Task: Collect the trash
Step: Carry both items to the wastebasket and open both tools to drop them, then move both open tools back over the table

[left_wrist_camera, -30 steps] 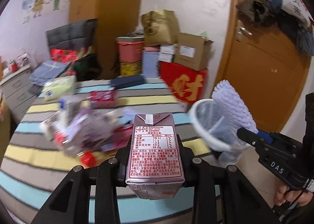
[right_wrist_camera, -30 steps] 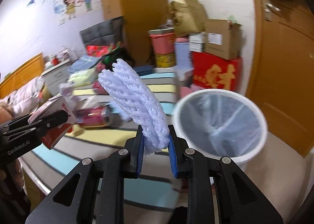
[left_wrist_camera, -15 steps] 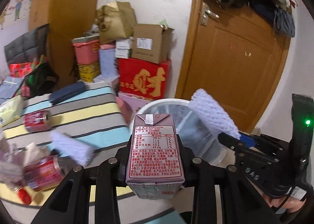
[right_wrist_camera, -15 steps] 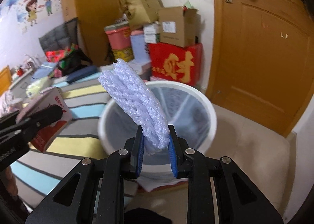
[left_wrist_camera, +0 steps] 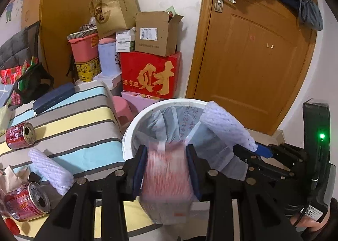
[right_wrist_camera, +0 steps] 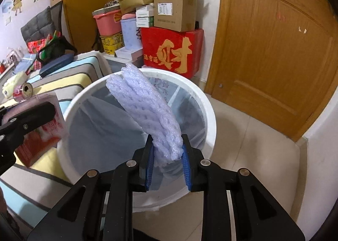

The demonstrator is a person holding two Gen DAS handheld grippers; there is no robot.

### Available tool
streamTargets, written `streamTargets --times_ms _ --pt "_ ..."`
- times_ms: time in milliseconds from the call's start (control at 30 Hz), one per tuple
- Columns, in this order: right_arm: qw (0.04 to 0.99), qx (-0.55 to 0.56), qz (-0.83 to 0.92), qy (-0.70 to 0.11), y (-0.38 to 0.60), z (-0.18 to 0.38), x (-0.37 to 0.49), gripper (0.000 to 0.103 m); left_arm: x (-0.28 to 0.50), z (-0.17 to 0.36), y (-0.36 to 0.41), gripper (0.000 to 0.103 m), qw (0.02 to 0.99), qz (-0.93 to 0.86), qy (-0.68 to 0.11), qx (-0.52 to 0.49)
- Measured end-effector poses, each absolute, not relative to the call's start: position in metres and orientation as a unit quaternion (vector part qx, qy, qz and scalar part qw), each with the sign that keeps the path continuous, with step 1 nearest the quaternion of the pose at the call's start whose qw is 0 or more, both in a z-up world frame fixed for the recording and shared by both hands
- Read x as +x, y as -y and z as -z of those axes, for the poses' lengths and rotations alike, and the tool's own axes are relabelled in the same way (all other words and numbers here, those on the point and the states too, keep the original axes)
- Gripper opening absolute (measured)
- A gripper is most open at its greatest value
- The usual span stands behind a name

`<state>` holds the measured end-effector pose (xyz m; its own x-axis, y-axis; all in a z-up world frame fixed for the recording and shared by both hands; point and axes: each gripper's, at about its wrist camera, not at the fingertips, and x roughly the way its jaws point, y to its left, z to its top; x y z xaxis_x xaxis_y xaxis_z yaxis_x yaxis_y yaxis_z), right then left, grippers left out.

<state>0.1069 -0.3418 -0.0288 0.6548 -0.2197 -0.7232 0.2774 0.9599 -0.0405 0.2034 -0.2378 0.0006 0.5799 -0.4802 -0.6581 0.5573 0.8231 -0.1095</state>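
Observation:
The white trash bin [left_wrist_camera: 128,129] with a pale liner stands beside the striped bed; it fills the middle of the right wrist view [right_wrist_camera: 208,105]. My left gripper [left_wrist_camera: 166,165] has its jaws spread, and the pink drink carton [left_wrist_camera: 166,179] between them is blurred and slipping down at the bin's rim. It also shows at the left of the right wrist view [right_wrist_camera: 42,126]. My right gripper [right_wrist_camera: 168,156] is over the bin's mouth, jaws loosened around the white foam net sleeve [right_wrist_camera: 145,112], which shows in the left wrist view [left_wrist_camera: 226,126].
On the striped bedcover [left_wrist_camera: 69,122] lie two red cans [left_wrist_camera: 20,133] [left_wrist_camera: 25,200], another foam net sleeve [left_wrist_camera: 50,169] and crumpled wrappers. Stacked boxes [left_wrist_camera: 152,71] stand against the wall behind the bin. A wooden door [left_wrist_camera: 253,50] is at the right.
Both grippers swung from the bed over to the bin. The left jaws have opened and the carton is dropping. The right jaws have widened around the foam sleeve.

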Motion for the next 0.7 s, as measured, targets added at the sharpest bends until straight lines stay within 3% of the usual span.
streamTargets --times_ms 67,133,233,700 --pt "0.908 0.034 0.142 -0.394 0.343 0.029 0.11 0.031 0.204 0.0 0.236 0.056 0.887 0.289 -0.355 0.054" --pt "0.907 0.037 0.142 -0.394 0.344 0.029 0.109 0.038 0.203 -0.001 0.235 0.058 0.89 0.289 -0.349 0.052" --pt "0.91 0.043 0.139 -0.389 0.342 0.027 0.107 0.06 0.201 -0.005 0.231 0.058 0.892 0.286 -0.347 0.047" --pt "0.926 0.051 0.13 -0.351 0.326 0.008 0.1 0.061 0.177 -0.028 0.193 0.058 0.91 0.255 -0.325 0.036"
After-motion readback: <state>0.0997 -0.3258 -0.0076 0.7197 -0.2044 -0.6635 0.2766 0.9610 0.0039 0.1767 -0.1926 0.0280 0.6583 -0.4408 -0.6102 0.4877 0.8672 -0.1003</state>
